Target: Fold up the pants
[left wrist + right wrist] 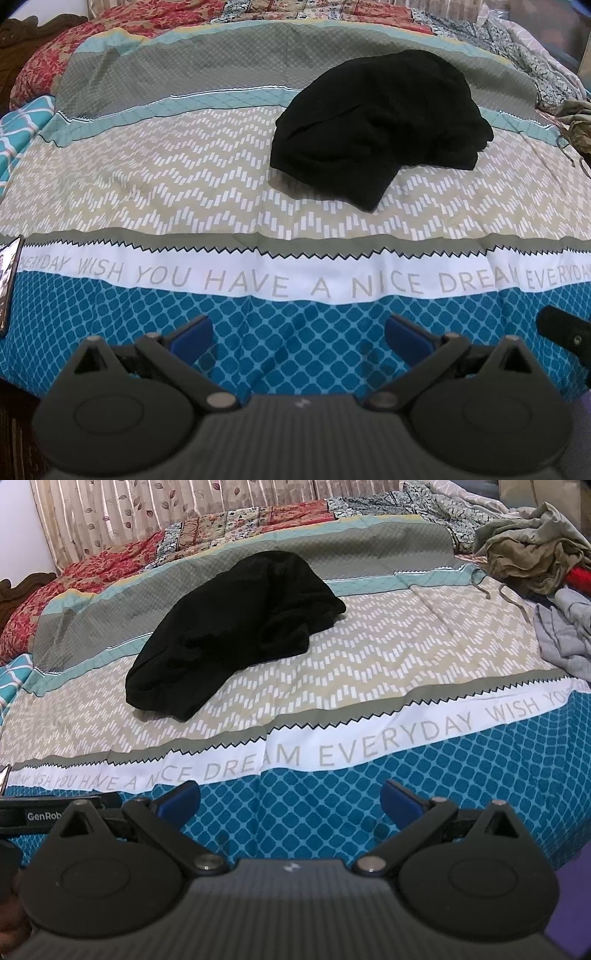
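Tongs first, from the left wrist view: the left tongs [298, 334] stand wide, blue pads spread, holding nothing, low over the blue edge of the bedspread [147, 177]. The pants [373, 125] lie well apart from them, further up the bed and a little to the right, across the chevron and grey bands. They are black and bunched in a loose heap, with one rounded end sagging toward the camera; no leg or waistband can be picked out. At the right edge a dark part of the other tool shows.

From the right wrist view, the right tongs [291, 797] are also wide and empty, over the same blue edge. The pants [236, 627] sit ahead and to the left, still a crumpled mound. A pile of other clothes [535, 554] lies at the far right of the bed, apart from them.

Judging by this, nothing of the folding is done: the pants must yet be reached, spread flat, then folded.
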